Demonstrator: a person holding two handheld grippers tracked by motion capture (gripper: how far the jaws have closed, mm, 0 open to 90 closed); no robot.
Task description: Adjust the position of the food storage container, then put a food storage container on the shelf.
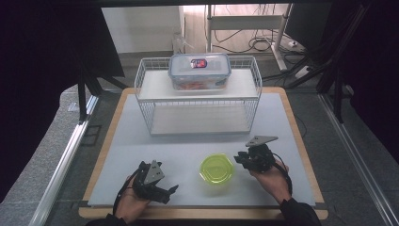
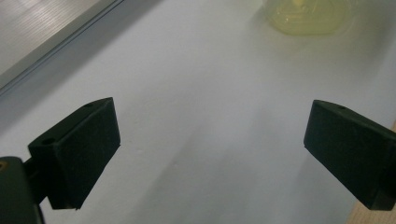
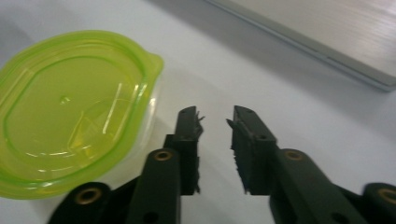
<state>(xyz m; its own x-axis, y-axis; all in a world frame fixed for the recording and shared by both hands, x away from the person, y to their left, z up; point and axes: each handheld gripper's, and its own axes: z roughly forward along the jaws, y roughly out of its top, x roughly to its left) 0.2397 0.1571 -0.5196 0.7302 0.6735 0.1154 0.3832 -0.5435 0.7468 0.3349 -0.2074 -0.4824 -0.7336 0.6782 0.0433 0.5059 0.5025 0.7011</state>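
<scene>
A round container with a translucent yellow-green lid [image 1: 217,168] sits on the white mat near the front, between my two grippers. My right gripper [image 1: 240,158] is just to its right, held low over the mat. In the right gripper view its jaws [image 3: 215,122] stand a little apart with nothing between them, and the lid [image 3: 70,107] lies to their left, apart from them. My left gripper [image 1: 172,190] rests at the front left and points toward the container. Its pads [image 2: 84,149] stand wide apart over bare mat, with the container [image 2: 306,16] farther off.
A white wire rack [image 1: 146,84] stands at the back of the mat, with a clear box with a blue-rimmed lid [image 1: 199,70] on its top shelf. The white mat [image 1: 141,141] lies on a wooden board whose edge [image 1: 202,213] runs along the front.
</scene>
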